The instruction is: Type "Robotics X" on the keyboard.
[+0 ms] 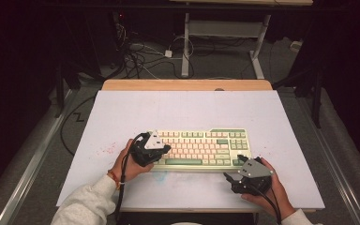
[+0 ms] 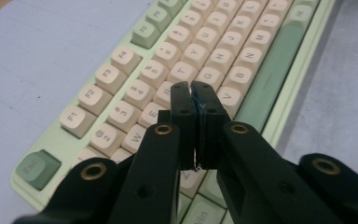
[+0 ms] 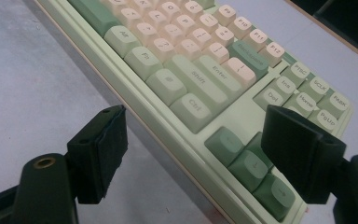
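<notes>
On the near half of the pale lilac table mat (image 1: 136,108) lay a pale green plastic keyboard (image 1: 201,148) with cream letter keys and darker green modifier keys, its long green space bar (image 2: 272,74) along the near edge. Faint red specks marked the mat left of it. A light wooden table edge (image 1: 187,85) showed beyond the mat, and behind it lay a dark room with tangled cables (image 1: 138,56) on a grey floor and white desk legs (image 1: 185,47). The left gripper (image 2: 191,91) hung over the keyboard's left end, jaws pressed together with nothing between them, tips above the letter rows. The right gripper (image 3: 205,140) rested at the keyboard's near right corner, jaws spread wide on either side of that corner, touching nothing
</notes>
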A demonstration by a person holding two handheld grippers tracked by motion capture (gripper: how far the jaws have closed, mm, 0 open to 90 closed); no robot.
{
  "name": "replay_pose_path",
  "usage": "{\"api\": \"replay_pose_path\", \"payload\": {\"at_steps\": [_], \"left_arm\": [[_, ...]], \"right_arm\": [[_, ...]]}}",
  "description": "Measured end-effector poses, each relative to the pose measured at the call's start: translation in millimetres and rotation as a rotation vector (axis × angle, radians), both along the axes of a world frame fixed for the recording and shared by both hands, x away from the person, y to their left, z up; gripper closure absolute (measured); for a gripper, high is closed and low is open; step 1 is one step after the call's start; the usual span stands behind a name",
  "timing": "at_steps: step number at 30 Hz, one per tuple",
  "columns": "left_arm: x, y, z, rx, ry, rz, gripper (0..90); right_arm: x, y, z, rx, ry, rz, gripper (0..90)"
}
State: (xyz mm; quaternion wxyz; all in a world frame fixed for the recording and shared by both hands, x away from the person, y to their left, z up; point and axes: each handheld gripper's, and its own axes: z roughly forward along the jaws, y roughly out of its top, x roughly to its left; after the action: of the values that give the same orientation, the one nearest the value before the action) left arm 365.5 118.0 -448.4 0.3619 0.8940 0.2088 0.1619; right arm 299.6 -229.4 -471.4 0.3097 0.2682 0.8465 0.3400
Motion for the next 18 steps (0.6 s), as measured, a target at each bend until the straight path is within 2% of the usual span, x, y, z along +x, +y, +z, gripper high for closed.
{"api": "replay_pose_path", "payload": {"at_steps": [18], "left_arm": [[-12.6, -16.1, -7.5, 0.043, 0.017, -0.068, 86.6]], "right_arm": [[0.0, -0.4, 0.1, -0.002, 0.0, -0.001, 22.9]]}}
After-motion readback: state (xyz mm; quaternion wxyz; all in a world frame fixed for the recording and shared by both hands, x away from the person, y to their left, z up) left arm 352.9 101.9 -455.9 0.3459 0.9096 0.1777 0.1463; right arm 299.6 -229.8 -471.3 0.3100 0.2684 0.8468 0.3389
